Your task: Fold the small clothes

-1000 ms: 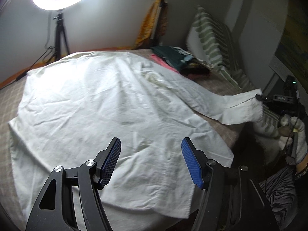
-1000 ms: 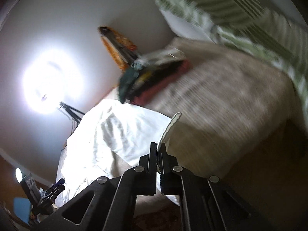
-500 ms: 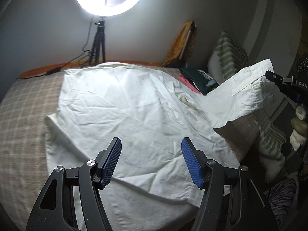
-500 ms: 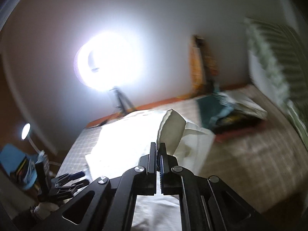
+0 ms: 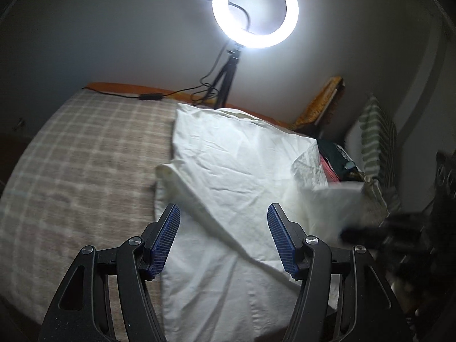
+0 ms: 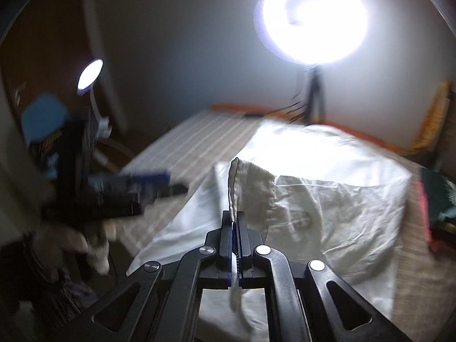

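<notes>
Pinching white shirt [image 6: 336, 199] cuff, right gripper [image 6: 234, 222] tilted downward (jaws clamped)

Left gripper [image 5: 223, 238] angled downward, jaws apart and empty, right gripper [image 6: 234, 223] angled downward, jaws clamped on white cloth edge [image 6: 234, 188]

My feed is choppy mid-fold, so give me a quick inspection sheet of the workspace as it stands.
Surface: checked bedspread, bare on one side.
Job's things: white shirt spread on the bed, its sleeve lifted over the body.
Clutter: pile of dark and pink clothes, striped pillow.
Grippers: left gripper open, above the shirt, holding nothing; right gripper shut on the sleeve's edge.
Cables: lamp cable along the bed's far edge.
Surroundings: ring light on a tripod, grey wall.
</notes>
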The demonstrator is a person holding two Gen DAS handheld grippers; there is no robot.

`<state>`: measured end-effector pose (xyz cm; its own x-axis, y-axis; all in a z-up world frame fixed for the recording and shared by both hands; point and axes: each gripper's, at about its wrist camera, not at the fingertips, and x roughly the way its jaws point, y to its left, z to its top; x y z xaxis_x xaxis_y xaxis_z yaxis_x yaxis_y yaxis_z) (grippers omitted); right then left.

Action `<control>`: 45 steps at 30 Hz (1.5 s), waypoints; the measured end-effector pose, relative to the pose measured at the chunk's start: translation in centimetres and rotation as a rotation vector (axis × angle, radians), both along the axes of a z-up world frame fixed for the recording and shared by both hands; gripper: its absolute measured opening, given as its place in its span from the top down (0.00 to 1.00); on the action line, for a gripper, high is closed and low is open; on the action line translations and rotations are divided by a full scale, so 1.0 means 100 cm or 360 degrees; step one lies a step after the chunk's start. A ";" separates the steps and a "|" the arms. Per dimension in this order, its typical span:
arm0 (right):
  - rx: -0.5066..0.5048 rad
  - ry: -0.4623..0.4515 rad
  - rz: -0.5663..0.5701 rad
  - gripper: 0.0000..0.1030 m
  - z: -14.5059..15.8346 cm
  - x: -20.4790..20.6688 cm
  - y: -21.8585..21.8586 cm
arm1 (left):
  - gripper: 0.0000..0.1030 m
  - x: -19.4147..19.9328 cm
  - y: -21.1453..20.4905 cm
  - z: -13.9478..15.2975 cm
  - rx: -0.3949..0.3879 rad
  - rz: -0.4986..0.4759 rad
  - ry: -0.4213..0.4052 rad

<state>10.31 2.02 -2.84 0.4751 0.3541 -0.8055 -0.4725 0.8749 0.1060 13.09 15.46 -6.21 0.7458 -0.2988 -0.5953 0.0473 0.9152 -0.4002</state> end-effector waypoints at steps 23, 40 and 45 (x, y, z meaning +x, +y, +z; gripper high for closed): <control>0.0339 0.0223 0.0209 0.58 -0.032 -0.011 -0.022 | 0.40 0.000 -0.010 -0.018 0.0023 -0.0065 0.0091; -0.0095 0.0215 -0.0674 0.67 -0.099 0.100 -0.277 | 0.40 0.034 -0.060 -0.051 0.0100 -0.0213 0.0248; -0.0172 0.0224 -0.0566 0.67 -0.117 0.126 -0.266 | 0.40 0.040 -0.067 -0.058 0.0116 -0.0230 0.0277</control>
<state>22.89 -24.62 -14.54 0.4349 0.0971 -0.8952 -0.1257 0.9910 0.0464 17.14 8.81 -11.99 0.5825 -0.3467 -0.7352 0.1158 0.9307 -0.3471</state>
